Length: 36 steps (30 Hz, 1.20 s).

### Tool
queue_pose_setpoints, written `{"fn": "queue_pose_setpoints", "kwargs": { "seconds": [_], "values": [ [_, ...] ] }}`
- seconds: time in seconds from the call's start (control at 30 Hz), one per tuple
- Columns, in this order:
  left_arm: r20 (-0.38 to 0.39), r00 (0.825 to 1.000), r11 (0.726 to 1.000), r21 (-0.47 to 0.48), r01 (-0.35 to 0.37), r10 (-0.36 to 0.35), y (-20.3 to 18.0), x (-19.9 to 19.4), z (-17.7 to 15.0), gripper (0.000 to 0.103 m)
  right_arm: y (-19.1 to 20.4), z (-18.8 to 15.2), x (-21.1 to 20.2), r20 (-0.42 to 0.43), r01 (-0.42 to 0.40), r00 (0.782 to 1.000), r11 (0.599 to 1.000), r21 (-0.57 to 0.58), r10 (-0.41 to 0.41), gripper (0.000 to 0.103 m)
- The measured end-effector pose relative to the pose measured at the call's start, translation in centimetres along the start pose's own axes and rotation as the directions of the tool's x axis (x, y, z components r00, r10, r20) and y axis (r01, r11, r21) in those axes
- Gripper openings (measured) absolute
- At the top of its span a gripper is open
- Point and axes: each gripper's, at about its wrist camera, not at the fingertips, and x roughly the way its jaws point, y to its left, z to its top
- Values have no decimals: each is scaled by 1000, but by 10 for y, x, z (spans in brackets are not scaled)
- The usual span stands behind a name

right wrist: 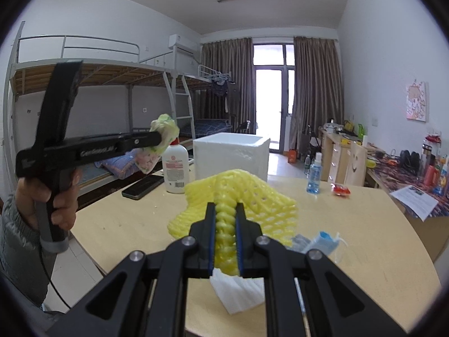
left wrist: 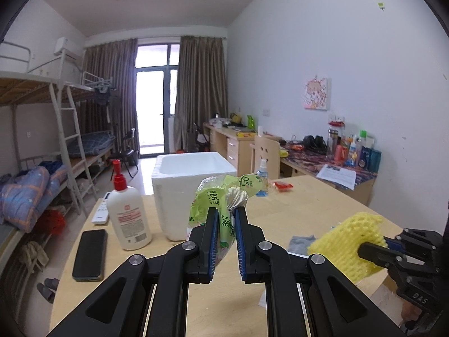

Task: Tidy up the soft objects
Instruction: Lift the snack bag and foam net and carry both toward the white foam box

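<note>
My left gripper (left wrist: 226,213) is shut on a crumpled green and clear plastic pack (left wrist: 221,196), held up over the wooden table (left wrist: 308,202) in front of a white foam box (left wrist: 190,185). The right wrist view shows that same left gripper (right wrist: 158,140) from the side, gripped by a hand, with the green pack (right wrist: 162,132) in its tips. My right gripper (right wrist: 226,210) is shut on a yellow foam net (right wrist: 247,193), lifted above the table (right wrist: 350,224). From the left wrist view the net (left wrist: 348,241) hangs at the right in the right gripper (left wrist: 364,248).
A white lotion bottle (left wrist: 127,216), a black phone (left wrist: 89,254) and a remote (left wrist: 101,210) lie left on the table. A blue spray bottle (right wrist: 314,174), a red packet (right wrist: 341,189), a grey cloth (left wrist: 301,243), a blue-white pack (right wrist: 320,241) and white foam (right wrist: 238,292) are also there.
</note>
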Motion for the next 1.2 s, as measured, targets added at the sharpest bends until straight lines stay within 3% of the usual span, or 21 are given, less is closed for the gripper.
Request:
{"fn": "queue_pose_setpoints", "kwargs": {
  "seconds": [0.53, 1.2],
  "values": [
    [67, 988, 990, -37, -133, 136, 13, -17, -5, 13, 6, 35, 38, 1, -37, 999, 999, -21, 37, 15],
    [63, 984, 986, -33, -162, 164, 25, 8, 20, 13, -2, 69, 69, -16, -36, 999, 999, -27, 36, 15]
  ]
}}
